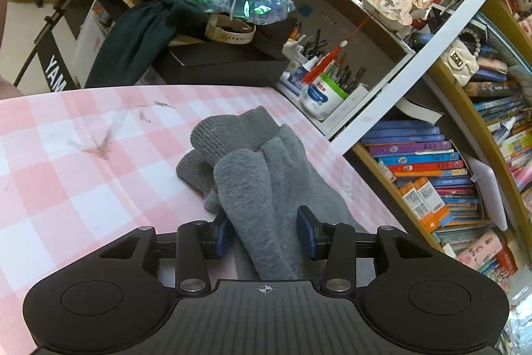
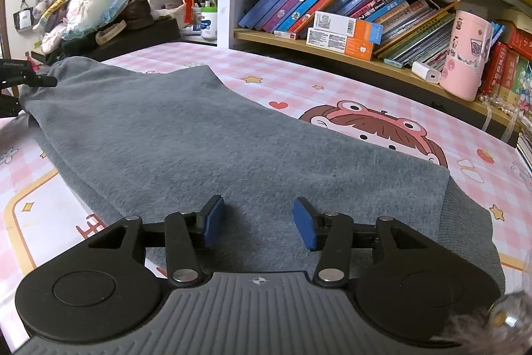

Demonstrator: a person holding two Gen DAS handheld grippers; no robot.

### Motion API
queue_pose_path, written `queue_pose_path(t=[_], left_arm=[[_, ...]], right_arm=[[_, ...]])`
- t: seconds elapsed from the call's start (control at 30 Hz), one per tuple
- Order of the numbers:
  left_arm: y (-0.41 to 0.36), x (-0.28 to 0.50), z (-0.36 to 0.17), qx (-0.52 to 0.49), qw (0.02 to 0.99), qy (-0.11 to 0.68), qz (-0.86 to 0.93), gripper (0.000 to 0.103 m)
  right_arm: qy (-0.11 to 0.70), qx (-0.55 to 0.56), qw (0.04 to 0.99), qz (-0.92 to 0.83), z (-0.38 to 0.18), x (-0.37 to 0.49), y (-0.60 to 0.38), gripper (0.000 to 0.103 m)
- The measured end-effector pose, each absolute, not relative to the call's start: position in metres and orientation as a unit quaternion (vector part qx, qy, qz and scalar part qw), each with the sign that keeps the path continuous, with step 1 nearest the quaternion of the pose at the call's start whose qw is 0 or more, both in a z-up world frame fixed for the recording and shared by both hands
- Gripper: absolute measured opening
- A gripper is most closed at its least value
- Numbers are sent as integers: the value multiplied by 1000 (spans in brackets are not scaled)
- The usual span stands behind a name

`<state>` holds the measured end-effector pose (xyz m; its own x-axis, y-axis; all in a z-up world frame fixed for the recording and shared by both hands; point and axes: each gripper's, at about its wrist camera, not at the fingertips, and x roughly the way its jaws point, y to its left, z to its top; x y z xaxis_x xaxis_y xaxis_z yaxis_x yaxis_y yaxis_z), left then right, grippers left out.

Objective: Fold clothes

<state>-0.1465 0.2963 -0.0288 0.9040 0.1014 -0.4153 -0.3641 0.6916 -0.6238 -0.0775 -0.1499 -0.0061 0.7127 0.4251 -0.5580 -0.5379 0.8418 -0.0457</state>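
- Grey pants (image 2: 186,135) lie flat on the pink checked table (image 2: 382,95).
- Left gripper (image 1: 266,230) is spread around the leg ends; right gripper (image 2: 257,220) is spread above the waist.
- "YAM" shows on a keyboard (image 1: 55,72).
- Books (image 2: 332,2) fill the shelf behind.

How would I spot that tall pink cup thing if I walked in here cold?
Find the curved wooden bookshelf behind the pink checked tablecloth, packed with leaning books. On its lowest shelf, right of two orange-and-white boxes, stands the tall pale pink cylindrical container. Unlike its neighbours, it is round, upright and covered in small cartoon stickers.
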Motion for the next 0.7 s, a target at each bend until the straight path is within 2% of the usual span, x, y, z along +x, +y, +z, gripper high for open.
queue_pose_path(t=[0.13, 0.23, 0.33, 0.5, 0.7], left_arm=[[297, -141, -29, -367, 902, 179, 141, 22], [304, -141, -31, -389, 894, 169, 143, 16], [303, -147, -27, -383, 901, 138, 152, 15], [300, -145, -26, -365, 907, 145, 152, 15], [306, -141, -32, -384, 898, 169, 134, 23]], right_arm=[[274, -104, 919, 264, -7, -72, -147, 49], [276, -102, 918, 267, -7, -66, -145, 52], [276, -102, 916, 273, -7, -61, -142, 53], [274, -106, 916, 272, -8, -55, -135, 56], [274, -106, 916, 271, -7, -51, -132, 57]])
